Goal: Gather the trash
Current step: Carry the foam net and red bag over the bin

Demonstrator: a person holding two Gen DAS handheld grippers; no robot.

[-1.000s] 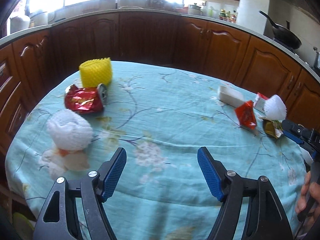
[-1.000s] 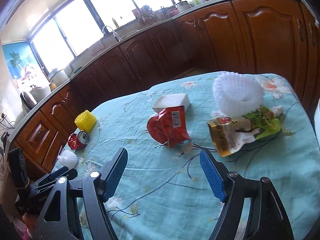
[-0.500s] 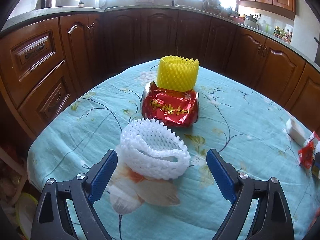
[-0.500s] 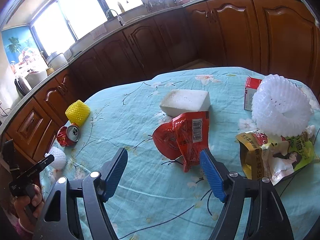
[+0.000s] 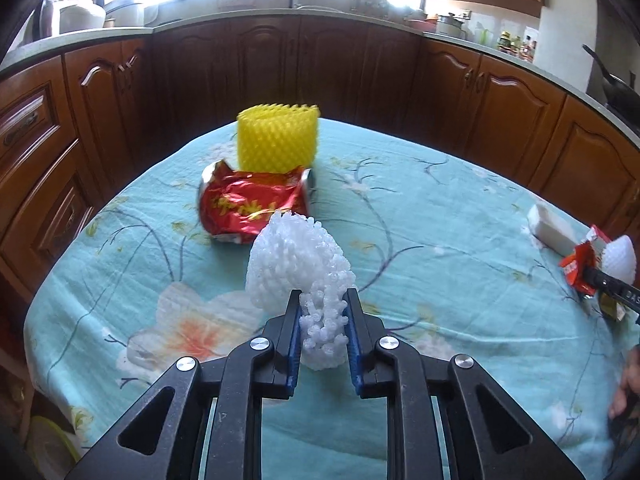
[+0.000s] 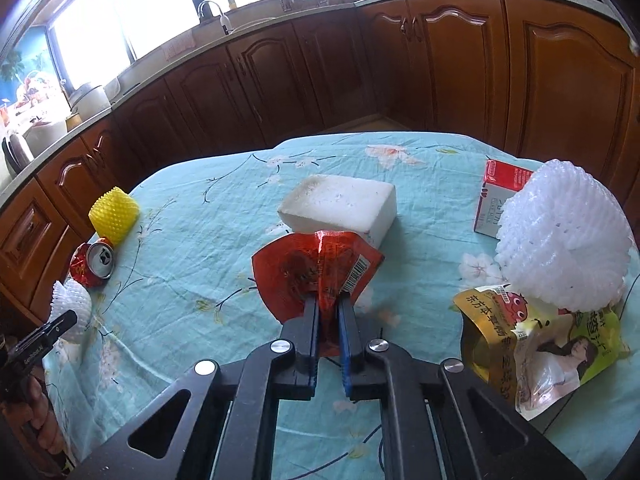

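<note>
While its jaws have just been closing, a white foam net (image 5: 298, 264) is pinched in the left claw (image 5: 322, 312), its bulk bulging ahead of the pads above the worktop (image 5: 420, 208). Just beyond it a crushed red can (image 5: 248, 206) is seen, and behind that a yellow foam net (image 5: 278, 138). A red wrapper (image 6: 316, 272) is clamped in the right claw (image 6: 329, 316), whose jaws have likewise just been closing. A white block (image 6: 340, 206) lies just past it, with a larger white foam net (image 6: 560, 240) and a yellow pouch (image 6: 536, 340) to the right.
</note>
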